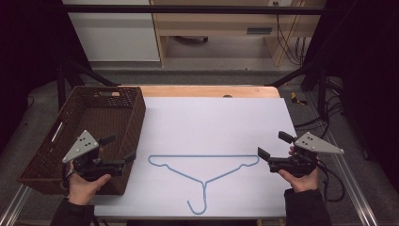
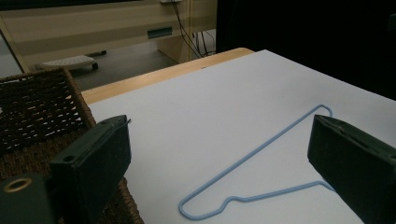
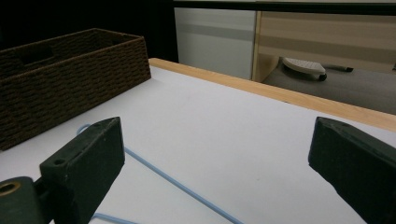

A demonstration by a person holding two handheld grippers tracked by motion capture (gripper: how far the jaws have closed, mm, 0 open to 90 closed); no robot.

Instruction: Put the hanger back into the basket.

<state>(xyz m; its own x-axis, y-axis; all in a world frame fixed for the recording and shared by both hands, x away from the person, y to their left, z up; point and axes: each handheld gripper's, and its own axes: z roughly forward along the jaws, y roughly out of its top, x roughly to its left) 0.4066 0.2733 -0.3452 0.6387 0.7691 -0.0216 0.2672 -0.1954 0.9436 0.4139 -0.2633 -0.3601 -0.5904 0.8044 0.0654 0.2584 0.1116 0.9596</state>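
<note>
A light-blue wire hanger [image 1: 202, 156] lies flat on the white tabletop [image 1: 211, 117], its hook toward the near edge. My left gripper [image 1: 120, 148] is held open at the hanger's left end, beside the front corner of a brown wicker basket [image 1: 136, 113]. My right gripper [image 1: 274, 145] is held open just past the hanger's right end. In the left gripper view the hanger [image 2: 261, 149] runs between the wide-apart jaws, with the basket [image 2: 42, 107] at left. In the right gripper view the wire [image 3: 177, 184] passes low between the spread jaws. Neither gripper holds anything.
The basket [image 3: 70, 79] takes up the table's left side, and its inside looks empty. A wooden strip [image 1: 207, 91] borders the table's far edge. Black frame posts [image 1: 301, 70] and cables [image 1: 329, 113] stand at the right; cabinets [image 1: 211, 23] lie beyond.
</note>
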